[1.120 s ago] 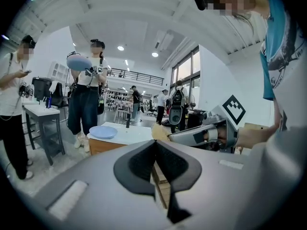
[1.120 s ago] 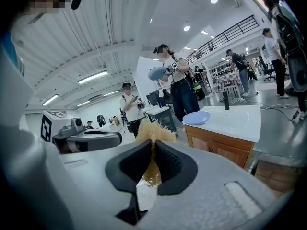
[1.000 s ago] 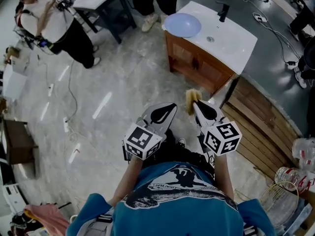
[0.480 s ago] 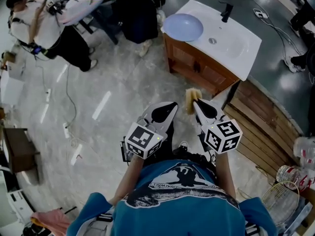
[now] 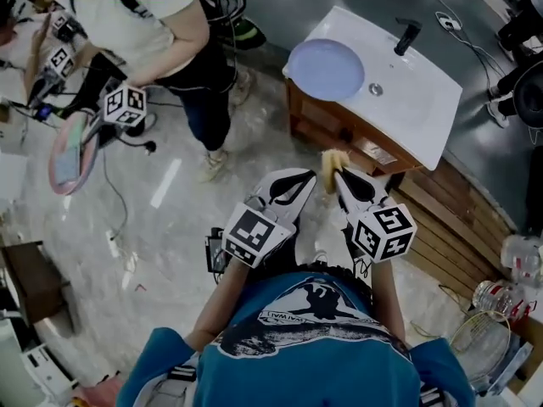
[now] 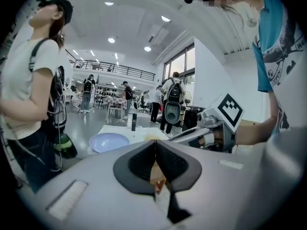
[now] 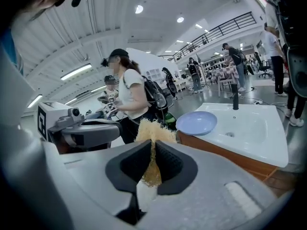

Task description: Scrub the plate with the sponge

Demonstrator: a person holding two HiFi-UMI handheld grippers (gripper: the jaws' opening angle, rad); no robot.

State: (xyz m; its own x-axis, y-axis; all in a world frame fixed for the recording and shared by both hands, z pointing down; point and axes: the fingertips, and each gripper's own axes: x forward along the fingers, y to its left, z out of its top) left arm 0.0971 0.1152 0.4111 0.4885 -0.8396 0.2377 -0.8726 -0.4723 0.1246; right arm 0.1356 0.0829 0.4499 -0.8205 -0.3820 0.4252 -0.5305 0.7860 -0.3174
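Note:
A pale blue plate [image 5: 327, 69] lies on the left end of a white sink top [image 5: 416, 83], ahead of both grippers and apart from them. My right gripper [image 5: 336, 176] is shut on a yellow fibrous sponge [image 5: 330, 167], whose tuft sticks out past the tips. In the right gripper view the sponge [image 7: 152, 133] fills the gap of the right gripper [image 7: 153, 150], with the plate [image 7: 196, 122] beyond it. My left gripper [image 5: 297, 181] is held beside the right one. Its jaws are shut and hold nothing in the left gripper view [image 6: 155, 146], where the plate [image 6: 109, 142] is also seen.
The sink top sits on a wooden cabinet [image 5: 339, 130] and carries a black faucet [image 5: 405, 36]. A person in a white top [image 5: 161, 24] stands close at the left with grippers of their own. Wooden boards [image 5: 450, 227] and plastic bottles [image 5: 509, 287] lie at the right.
The person in the white top has walked nearer, now close at the upper left. My two grippers keep the same pose, the sponge still in the right one.

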